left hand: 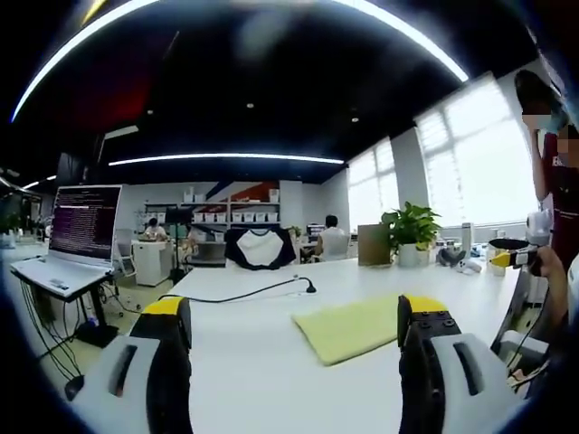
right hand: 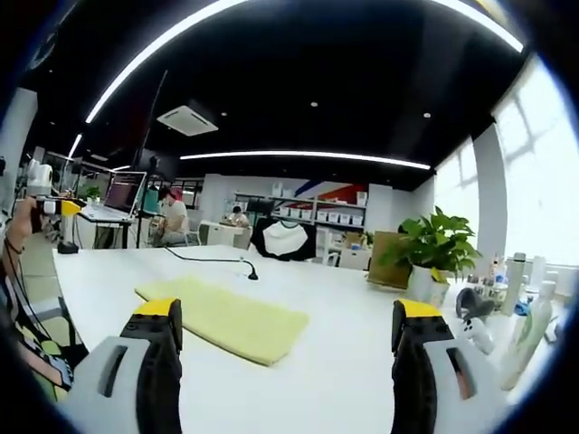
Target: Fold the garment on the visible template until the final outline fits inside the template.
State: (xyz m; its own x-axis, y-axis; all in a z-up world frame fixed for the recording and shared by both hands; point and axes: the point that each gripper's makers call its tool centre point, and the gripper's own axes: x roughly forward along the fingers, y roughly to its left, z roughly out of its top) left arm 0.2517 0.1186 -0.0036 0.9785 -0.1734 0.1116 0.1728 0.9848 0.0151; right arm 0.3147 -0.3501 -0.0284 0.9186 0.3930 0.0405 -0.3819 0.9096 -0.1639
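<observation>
Both grippers, left gripper [left hand: 294,339] and right gripper [right hand: 285,344], are spread wide with nothing held, hovering above the white table [right hand: 362,362]. Yellow garment [right hand: 226,318] lies flat there, black cable [right hand: 213,260] beyond, potted plant [right hand: 432,249] farther back.

Bright daylight pours through the windows [left hand: 493,154], blown out to white. Curved ceiling light strips [right hand: 303,155] glow against a dark ceiling. The white table [left hand: 271,362] looks evenly lit with soft shadows. Fisheye bending warps the edges; focus stays reasonably sharp.
</observation>
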